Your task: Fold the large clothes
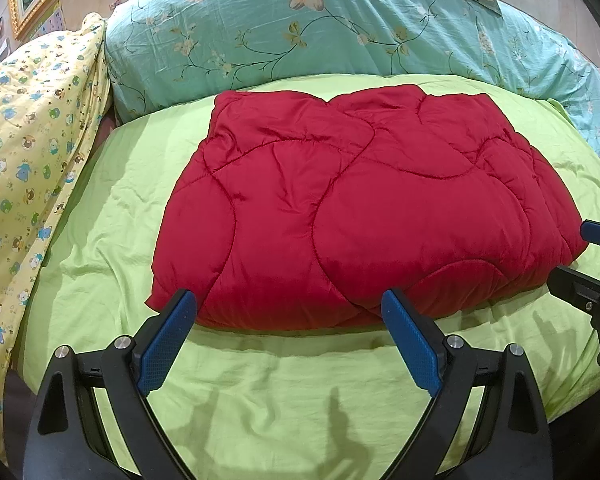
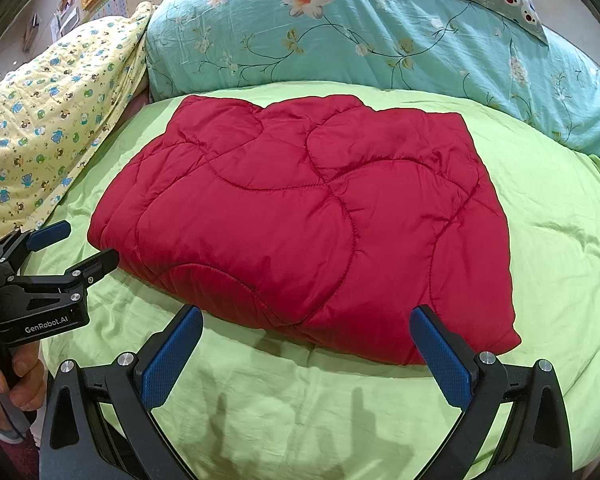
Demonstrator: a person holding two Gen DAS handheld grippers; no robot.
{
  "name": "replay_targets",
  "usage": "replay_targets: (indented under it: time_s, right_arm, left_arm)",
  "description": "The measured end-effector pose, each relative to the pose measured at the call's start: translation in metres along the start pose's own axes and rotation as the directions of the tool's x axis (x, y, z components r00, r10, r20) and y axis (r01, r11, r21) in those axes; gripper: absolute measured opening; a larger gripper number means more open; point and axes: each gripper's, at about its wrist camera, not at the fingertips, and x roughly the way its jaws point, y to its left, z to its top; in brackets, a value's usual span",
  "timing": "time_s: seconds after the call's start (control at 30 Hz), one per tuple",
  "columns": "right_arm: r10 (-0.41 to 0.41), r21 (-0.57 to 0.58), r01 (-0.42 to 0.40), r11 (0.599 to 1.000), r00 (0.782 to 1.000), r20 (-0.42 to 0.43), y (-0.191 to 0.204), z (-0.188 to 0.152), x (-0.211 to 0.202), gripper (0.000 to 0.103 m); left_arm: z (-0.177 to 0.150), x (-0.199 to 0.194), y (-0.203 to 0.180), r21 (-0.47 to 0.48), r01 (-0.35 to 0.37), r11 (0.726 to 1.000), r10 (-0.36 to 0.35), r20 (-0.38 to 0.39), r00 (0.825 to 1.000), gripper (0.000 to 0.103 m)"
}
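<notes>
Left gripper [image 1: 288, 344]: fingers spread wide, gripping nothing, hovering over the green sheet [image 1: 260, 392] just short of the bundle's near edge.
Right gripper [image 2: 306, 356]: likewise released and empty, at the same near edge toward its right corner; a hand [image 2: 8, 376] holds the left tool's handle at the edge of this view.
Red quilted garment [image 1: 360, 208]: folded into a thick rectangular pad, lying flat mid-bed on the green sheet.
Handling: likely soft, puffy, light and somewhat slick; it would squash and spring back, so pinch deep through all layers at the near corners.
Orientation: long axis runs left to right, rounded fold edge facing the grippers.
Beyond: teal floral quilt [image 1: 340, 28] behind, yellow printed blanket [image 1: 32, 140] at left.
</notes>
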Motion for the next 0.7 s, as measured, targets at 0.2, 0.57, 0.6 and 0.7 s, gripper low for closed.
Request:
replay_targets:
  time_s: [0.2,0.57,0.6,0.7]
  right_arm:
    - [-0.002,0.001,0.002,1.000,1.000,-0.001,0.0007,0.0000,0.0001,0.103]
    - [-0.001,0.004,0.001,1.000,1.000,-0.005,-0.0006,-0.0017,0.0015,0.103]
    - [-0.001,0.003,0.001,1.000,1.000,-0.005,-0.0006,-0.0017,0.0015,0.103]
    - [-0.001,0.005,0.001,1.000,1.000,-0.006,-0.0006,-0.0018,0.0012,0.103]
  left_arm:
    - [0.0000,-0.0003,-0.0003,-0.002,-0.001,1.000,0.001,0.000,1.000,0.095]
    - [-0.0006,-0.0004,-0.0016,-0.002,-0.001,1.000,0.001,-0.002,1.000,0.095]
    - [-0.0005,-0.0006,-0.0013,-0.003,-0.001,1.000,0.001,-0.002,1.000,0.095]
    - [-0.0004,-0.0009,-0.0011,-0.003,-0.002,1.000,0.002,0.000,1.000,0.095]
